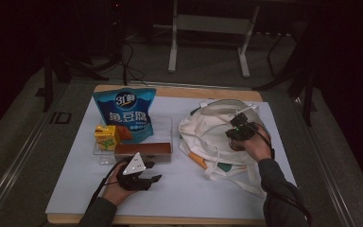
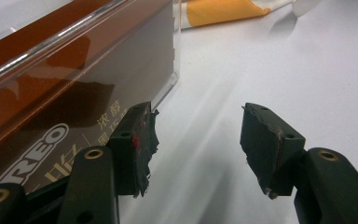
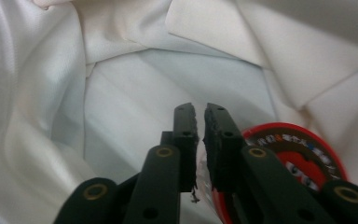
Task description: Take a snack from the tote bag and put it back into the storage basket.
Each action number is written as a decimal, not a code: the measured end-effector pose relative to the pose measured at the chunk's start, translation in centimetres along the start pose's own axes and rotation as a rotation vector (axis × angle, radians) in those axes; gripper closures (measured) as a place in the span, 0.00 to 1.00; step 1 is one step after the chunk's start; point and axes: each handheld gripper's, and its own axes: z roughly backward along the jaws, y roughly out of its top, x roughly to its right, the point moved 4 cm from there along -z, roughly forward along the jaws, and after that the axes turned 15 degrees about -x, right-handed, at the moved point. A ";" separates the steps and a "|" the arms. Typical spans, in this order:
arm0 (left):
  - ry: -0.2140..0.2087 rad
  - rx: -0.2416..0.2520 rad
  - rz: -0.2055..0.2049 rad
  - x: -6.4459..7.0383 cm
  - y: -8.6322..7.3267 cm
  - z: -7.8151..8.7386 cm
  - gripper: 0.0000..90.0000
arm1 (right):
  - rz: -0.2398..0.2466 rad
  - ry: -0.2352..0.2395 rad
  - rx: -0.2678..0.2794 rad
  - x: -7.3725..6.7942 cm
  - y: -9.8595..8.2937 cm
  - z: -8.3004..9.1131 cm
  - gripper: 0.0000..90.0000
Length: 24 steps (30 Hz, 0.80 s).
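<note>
Packing approx 1/4 done, my guess: red-lid tin in tote bag. R gripper clenched, seemingly empty. L gripper released beside Oreo box; snack bag, juice carton left.

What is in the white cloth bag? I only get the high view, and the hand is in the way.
Observer: In the right gripper view, a round red-rimmed tub lies in the white cloth bag, beside the right gripper.
Operator: Is it grabbing the tub?
Observer: Its jaws stand almost together beside the tub's rim; whether they pinch anything, I cannot tell.
Operator: And the other gripper?
Observer: The left gripper is open, one jaw close to the clear plastic tray holding the long brown box.
</note>
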 end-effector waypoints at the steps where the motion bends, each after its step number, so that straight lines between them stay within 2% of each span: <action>1: 0.000 -0.001 -0.001 0.0 0.0 0.0 0.49 | 0.010 0.004 0.006 0.0 -0.1 0.3 0.86; 4: 0.001 -0.001 0.000 0.0 0.0 0.0 0.49 | 0.044 -0.018 0.006 0.1 -0.3 1.2 0.74; 8: 0.001 -0.002 0.001 0.0 0.0 0.0 0.49 | 0.047 -0.056 0.000 0.8 -0.8 2.1 0.62; 11: 0.001 -0.002 0.001 0.0 0.0 0.0 0.49 | 0.041 -0.065 -0.010 1.5 -1.3 2.5 0.60; 16: 0.001 -0.003 0.002 0.0 0.0 0.0 0.49 | -0.002 -0.051 -0.004 2.6 -1.9 2.6 0.56; 18: 0.001 -0.004 0.002 0.0 0.0 0.0 0.49 | -0.012 -0.062 0.003 2.9 -2.1 2.6 0.49; 24: 0.000 -0.003 0.002 0.0 0.0 0.0 0.49 | -0.048 -0.058 -0.014 3.3 -2.1 2.1 0.37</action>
